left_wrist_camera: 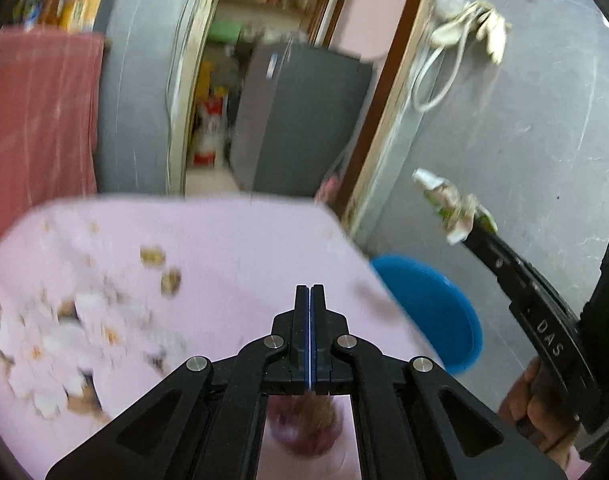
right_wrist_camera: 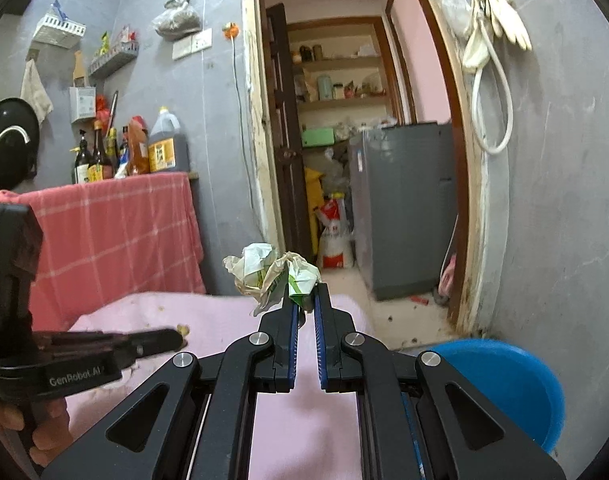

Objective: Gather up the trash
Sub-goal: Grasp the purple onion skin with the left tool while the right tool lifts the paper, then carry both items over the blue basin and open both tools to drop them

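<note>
Clamped flat together, our left gripper point(left_wrist_camera: 311, 292) carried nothing; in the left wrist view its blue-lined pads met with no gap, poised over the pink tablecloth point(left_wrist_camera: 232, 240). Scraps and crumbs point(left_wrist_camera: 160, 268) lay scattered on the cloth to the left, badly blurred, so we could not tell what each piece was. Off to the right we saw our right gripper point(left_wrist_camera: 470, 226) up in the air with a crumpled wrapper point(left_wrist_camera: 448, 204) pinched at its tip, and the blue bin point(left_wrist_camera: 444, 312) sat on the floor just beyond the table corner, lower than the wrapper.

From the right wrist view, the right gripper point(right_wrist_camera: 304, 300) gripped the green-and-white crumpled wrapper point(right_wrist_camera: 272, 272) by its lower edge, jaws narrowed on it, most of the wad sticking out past the tips. The blue bin point(right_wrist_camera: 516, 380) was down to the right, near the doorway wall. The left gripper point(right_wrist_camera: 160, 340) hung low over the cloth at left.

We judged the step as carrying a picked piece to the bin. The next move called for swinging right and down until the wrapper hung over the bin's mouth, then opening; more scraps looked left on the table.
</note>
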The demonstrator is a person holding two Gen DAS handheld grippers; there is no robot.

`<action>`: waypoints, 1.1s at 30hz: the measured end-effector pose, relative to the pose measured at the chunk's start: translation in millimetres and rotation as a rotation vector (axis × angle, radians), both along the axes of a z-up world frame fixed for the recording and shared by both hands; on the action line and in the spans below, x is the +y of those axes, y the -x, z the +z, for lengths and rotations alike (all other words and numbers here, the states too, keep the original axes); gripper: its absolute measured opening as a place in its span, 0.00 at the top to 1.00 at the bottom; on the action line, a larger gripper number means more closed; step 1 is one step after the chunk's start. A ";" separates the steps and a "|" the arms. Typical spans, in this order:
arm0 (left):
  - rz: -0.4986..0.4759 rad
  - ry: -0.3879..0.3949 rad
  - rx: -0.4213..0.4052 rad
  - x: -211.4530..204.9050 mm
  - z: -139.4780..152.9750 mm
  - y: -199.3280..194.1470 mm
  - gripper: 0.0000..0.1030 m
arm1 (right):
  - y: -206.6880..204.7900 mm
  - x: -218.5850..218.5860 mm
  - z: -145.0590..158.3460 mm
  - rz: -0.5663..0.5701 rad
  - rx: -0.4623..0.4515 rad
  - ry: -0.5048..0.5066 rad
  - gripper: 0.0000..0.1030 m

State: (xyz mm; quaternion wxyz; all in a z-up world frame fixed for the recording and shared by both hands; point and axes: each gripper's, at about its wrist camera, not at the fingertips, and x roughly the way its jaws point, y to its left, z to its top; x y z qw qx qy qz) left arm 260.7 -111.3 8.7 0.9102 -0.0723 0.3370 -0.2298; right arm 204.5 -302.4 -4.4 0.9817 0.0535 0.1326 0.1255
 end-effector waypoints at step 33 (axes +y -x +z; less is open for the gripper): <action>-0.043 -0.068 -0.295 -80.0 24.6 25.2 0.67 | 20.1 -54.1 4.8 -0.132 -0.063 -0.057 0.94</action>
